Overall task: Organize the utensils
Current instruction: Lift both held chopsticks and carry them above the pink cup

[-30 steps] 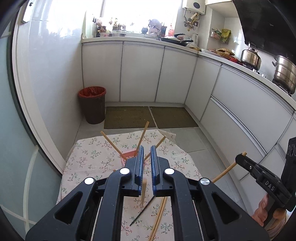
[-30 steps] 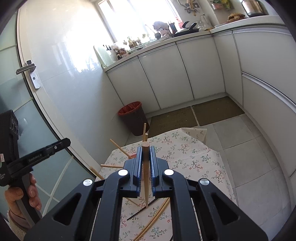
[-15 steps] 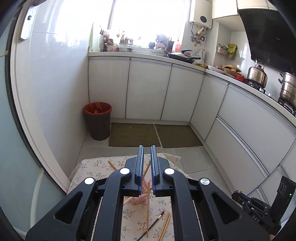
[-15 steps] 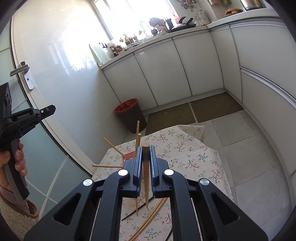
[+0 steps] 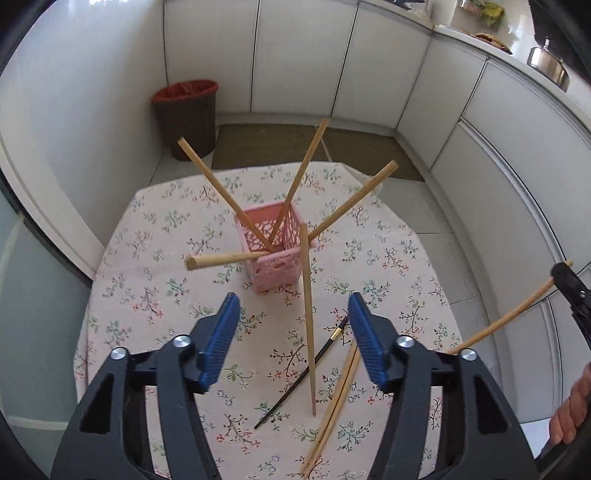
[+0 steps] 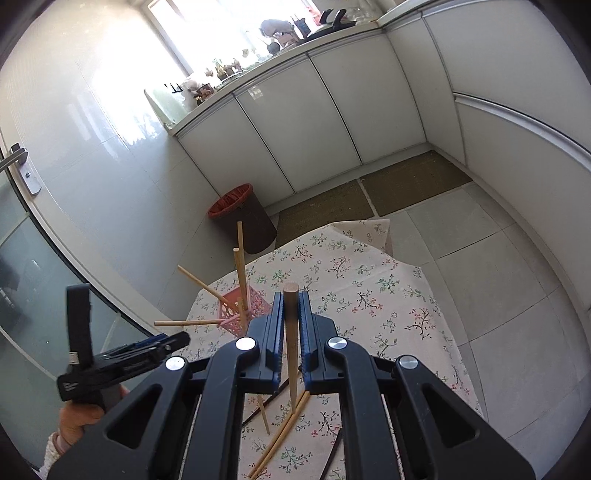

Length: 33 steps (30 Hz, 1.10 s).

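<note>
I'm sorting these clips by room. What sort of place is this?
A home kitchen, most likely: white base cabinets under a cluttered countertop, a steel pot by the stove side, and a lined waste bin.

Daylight floods from the window [image 6: 236, 33] above the cabinets, blown out with glare; fisheye edges bend, perhaps slightly soft.

Home kitchen: white base cabinets [image 6: 332, 110], cluttered countertop [image 6: 236, 79], steel pot [image 5: 546, 66], bin [image 5: 186, 114].
</note>
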Each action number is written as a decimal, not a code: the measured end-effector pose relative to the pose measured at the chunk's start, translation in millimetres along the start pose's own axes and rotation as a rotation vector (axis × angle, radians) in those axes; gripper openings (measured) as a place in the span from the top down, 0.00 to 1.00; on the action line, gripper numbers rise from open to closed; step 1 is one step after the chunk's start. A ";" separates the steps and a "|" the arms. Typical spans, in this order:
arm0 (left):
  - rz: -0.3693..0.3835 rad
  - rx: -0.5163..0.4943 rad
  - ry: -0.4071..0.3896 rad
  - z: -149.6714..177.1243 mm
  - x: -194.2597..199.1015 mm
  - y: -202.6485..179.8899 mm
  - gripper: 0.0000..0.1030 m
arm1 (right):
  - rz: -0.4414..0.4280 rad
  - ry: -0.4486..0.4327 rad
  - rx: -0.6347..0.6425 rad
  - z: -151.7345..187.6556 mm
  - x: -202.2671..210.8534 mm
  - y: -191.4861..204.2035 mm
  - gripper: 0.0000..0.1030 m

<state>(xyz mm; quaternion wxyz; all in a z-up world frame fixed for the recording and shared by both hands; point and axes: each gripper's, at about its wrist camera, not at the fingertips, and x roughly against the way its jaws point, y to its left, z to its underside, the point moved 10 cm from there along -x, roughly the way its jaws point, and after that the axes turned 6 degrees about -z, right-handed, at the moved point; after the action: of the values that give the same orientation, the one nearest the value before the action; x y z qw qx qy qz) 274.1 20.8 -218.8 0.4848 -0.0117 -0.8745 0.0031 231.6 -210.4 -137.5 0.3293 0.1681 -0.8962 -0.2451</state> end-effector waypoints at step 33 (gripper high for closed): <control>0.021 0.067 -0.474 -56.2 126.2 4.5 0.94 | -0.062 -0.029 -0.001 -14.2 20.1 23.4 0.92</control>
<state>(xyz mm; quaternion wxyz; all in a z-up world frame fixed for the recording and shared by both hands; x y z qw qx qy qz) 255.0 27.9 -82.1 0.2660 -0.0037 -0.9631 0.0400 223.3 -205.1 -105.0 0.3085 0.1920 -0.8952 -0.2582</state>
